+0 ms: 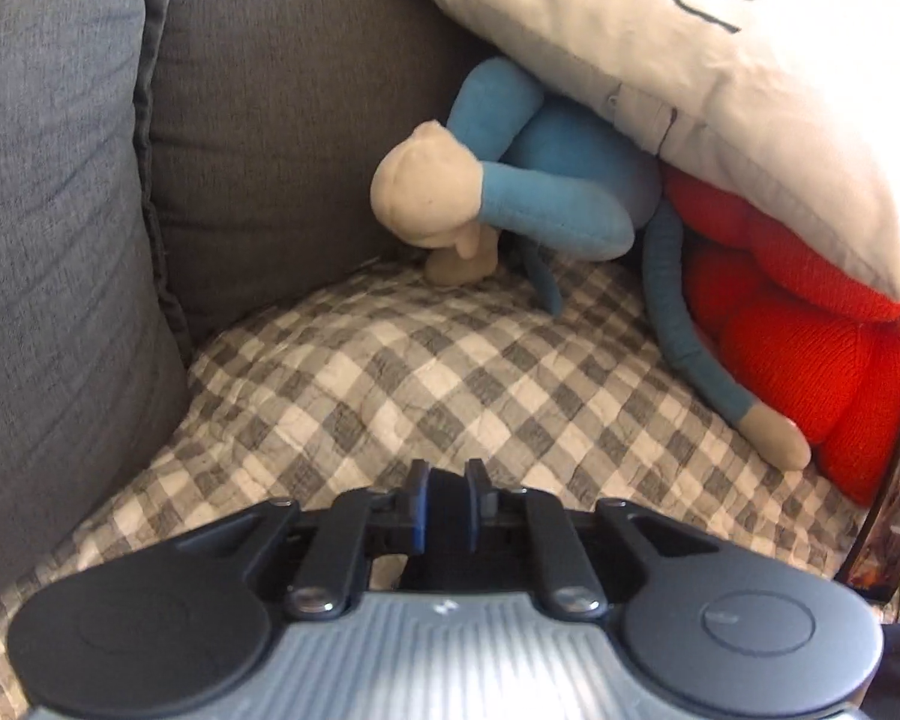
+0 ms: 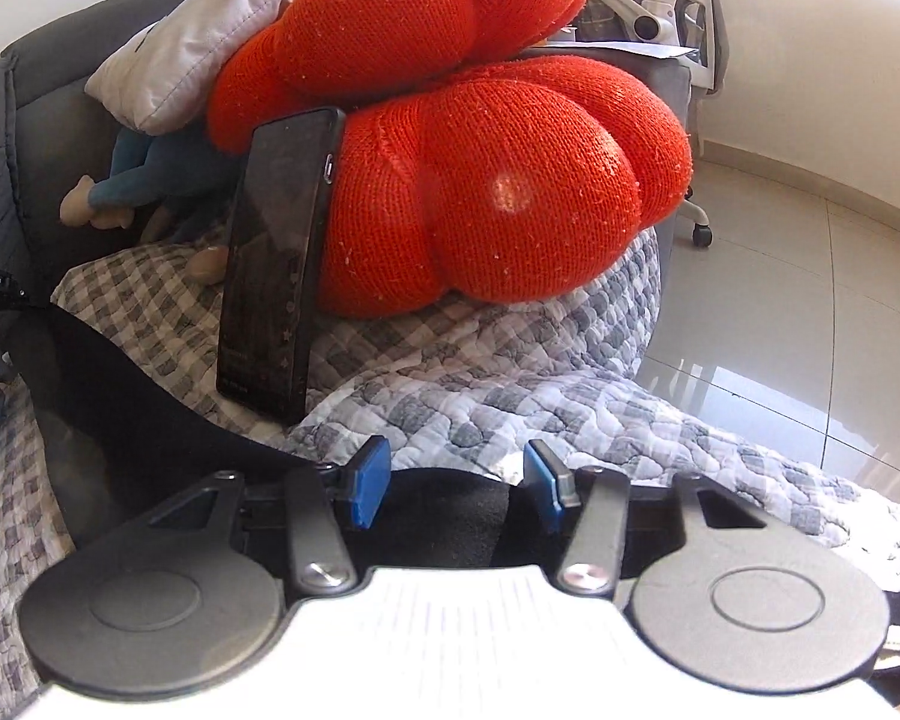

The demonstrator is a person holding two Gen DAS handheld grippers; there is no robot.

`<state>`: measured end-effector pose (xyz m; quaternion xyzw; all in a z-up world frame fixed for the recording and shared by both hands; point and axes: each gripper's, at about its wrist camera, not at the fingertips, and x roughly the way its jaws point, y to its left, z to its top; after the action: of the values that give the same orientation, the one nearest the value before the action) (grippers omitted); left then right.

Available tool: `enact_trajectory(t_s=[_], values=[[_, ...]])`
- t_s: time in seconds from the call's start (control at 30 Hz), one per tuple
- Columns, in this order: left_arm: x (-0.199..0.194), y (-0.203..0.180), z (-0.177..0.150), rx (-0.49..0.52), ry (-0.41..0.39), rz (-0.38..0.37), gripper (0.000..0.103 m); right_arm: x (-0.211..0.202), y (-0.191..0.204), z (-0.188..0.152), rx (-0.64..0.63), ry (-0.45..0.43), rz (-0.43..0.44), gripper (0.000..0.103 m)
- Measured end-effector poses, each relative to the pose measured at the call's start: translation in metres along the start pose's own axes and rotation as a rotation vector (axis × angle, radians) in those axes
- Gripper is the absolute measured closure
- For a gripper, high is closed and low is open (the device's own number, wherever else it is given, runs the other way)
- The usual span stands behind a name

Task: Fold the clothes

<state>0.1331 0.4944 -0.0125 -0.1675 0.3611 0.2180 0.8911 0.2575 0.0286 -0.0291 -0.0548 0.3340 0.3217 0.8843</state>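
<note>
Black fabric, a dark garment (image 2: 168, 420), lies across the checked quilt (image 1: 390, 372) on the grey sofa (image 1: 270, 120). In the right wrist view it runs from the left edge down to the right gripper (image 2: 453, 489) and passes between the blue pads (image 2: 367, 483). Jaws there stand apart, with the cloth lying in the gap; not pinched.

Left gripper (image 1: 448, 507): jaws drawn close on a dark fold of the same black cloth, blue pad (image 1: 417, 510) edges pressing it on both sides. It sits low over the quilt, near the front of the seat.

Behind, against the sofa back: blue plush toy (image 1: 540, 204) with cream hands and feet, slumped forward, half under a white cushion (image 1: 720, 90). Red knitted knot cushion (image 2: 480, 180) sits just beside the toy, also under the white cushion. One long blue toy arm trails along the red cushion's base.

Dark phone (image 2: 276, 264) stands upright on the quilt, leaning against the red cushion, screen dark.

Right side: pale tiled floor (image 2: 810, 312), glossy. White office chair (image 2: 678, 12) beyond the sofa arm.
</note>
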Motion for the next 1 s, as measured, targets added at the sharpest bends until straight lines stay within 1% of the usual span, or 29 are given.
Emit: enact_trajectory(t_s=[0.03,0.07,0.1,0.17,0.3,0.33,0.37,0.4,0.43,0.47,0.53,0.63,0.7,0.77,0.8,0.87,0.9,0.93,0.97,1.0], values=[[0.002,-0.001,-0.001,0.007,0.011,0.004,0.075,-0.001,-0.001,0.001,-0.005,0.001,0.001,0.05],[0.004,-0.001,-0.001,0.013,0.022,0.007,0.071,-0.001,-0.001,0.001,-0.013,0.003,0.003,0.05],[0.007,-0.001,-0.001,0.013,0.034,0.003,0.07,0.0,-0.001,0.002,-0.024,0.008,0.006,0.05],[0.014,0.0,0.001,0.006,0.061,-0.006,0.07,0.001,0.0,0.002,-0.048,0.018,0.015,0.05],[0.028,0.001,0.001,0.006,0.091,-0.02,0.07,0.005,0.011,0.0,-0.125,0.047,0.062,0.05],[0.032,0.001,0.0,0.008,0.1,-0.021,0.07,0.006,0.014,-0.001,-0.15,0.053,0.056,0.049],[0.035,0.0,-0.001,0.013,0.109,-0.021,0.07,0.007,0.017,-0.002,-0.178,0.059,0.047,0.053],[0.038,-0.001,-0.002,0.022,0.115,-0.024,0.08,0.007,0.02,-0.003,-0.197,0.058,0.038,0.058],[0.037,-0.003,-0.004,0.039,0.113,-0.037,0.097,0.007,0.021,-0.005,-0.209,0.057,0.036,0.073],[0.035,-0.006,-0.006,0.056,0.104,-0.043,0.098,0.005,0.024,-0.007,-0.22,0.053,0.044,0.088],[0.026,-0.01,-0.009,0.085,0.056,-0.036,0.098,0.0,0.03,-0.011,-0.253,0.032,0.032,0.097],[0.01,-0.007,-0.011,0.072,-0.037,-0.046,0.098,-0.011,0.041,-0.021,-0.304,-0.051,-0.028,0.099],[0.0,-0.002,-0.012,0.045,-0.103,-0.054,0.098,-0.02,0.043,-0.026,-0.301,-0.131,-0.072,0.099],[-0.006,0.002,-0.013,0.024,-0.142,-0.044,0.098,-0.025,0.042,-0.028,-0.29,-0.19,-0.107,0.099],[-0.005,0.001,-0.012,0.024,-0.138,-0.039,0.098,-0.023,0.041,-0.028,-0.285,-0.189,-0.111,0.099],[0.001,-0.002,-0.01,0.041,-0.101,-0.018,0.097,-0.017,0.041,-0.026,-0.278,-0.162,-0.116,0.098],[0.004,-0.005,-0.008,0.051,-0.082,-0.005,0.091,-0.013,0.041,-0.025,-0.273,-0.146,-0.124,0.098],[0.005,-0.008,-0.008,0.062,-0.076,0.016,0.086,-0.012,0.041,-0.024,-0.266,-0.143,-0.133,0.092],[0.004,-0.011,-0.008,0.073,-0.089,0.044,0.087,-0.012,0.042,-0.023,-0.26,-0.143,-0.143,0.084],[0.002,-0.014,-0.008,0.085,-0.101,0.065,0.083,-0.013,0.043,-0.023,-0.252,-0.149,-0.154,0.079]])
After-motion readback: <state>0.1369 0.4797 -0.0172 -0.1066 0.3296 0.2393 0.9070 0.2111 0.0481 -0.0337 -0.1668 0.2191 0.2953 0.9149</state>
